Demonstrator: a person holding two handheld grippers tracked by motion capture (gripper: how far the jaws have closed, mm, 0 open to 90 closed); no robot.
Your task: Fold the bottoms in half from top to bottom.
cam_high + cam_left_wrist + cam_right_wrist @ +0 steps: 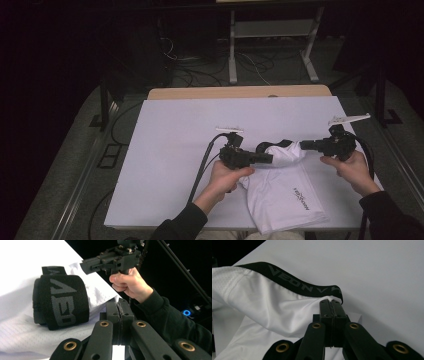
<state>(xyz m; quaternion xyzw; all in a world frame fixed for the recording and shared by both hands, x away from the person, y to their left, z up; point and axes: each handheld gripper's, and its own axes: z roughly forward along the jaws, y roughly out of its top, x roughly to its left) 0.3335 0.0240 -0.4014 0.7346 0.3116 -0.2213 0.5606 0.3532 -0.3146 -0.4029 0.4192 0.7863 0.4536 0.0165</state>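
White sheet [175, 150] covers the table [200, 93]; dark room, cables [250, 62] behind.

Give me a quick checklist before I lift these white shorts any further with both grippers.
1. Left gripper shut on the white shorts: ok, jaws together at the fabric's edge.
2. Right gripper shut on the shorts: ok, clamped just below the black waistband.
3. Both grips at the waistband end: ok.
4. Waistband flat: not ok, it curls into a loop near the left gripper.
5. Both layers caught in each grip: cannot tell.
6. Rest of shorts lying on the white table: ok.
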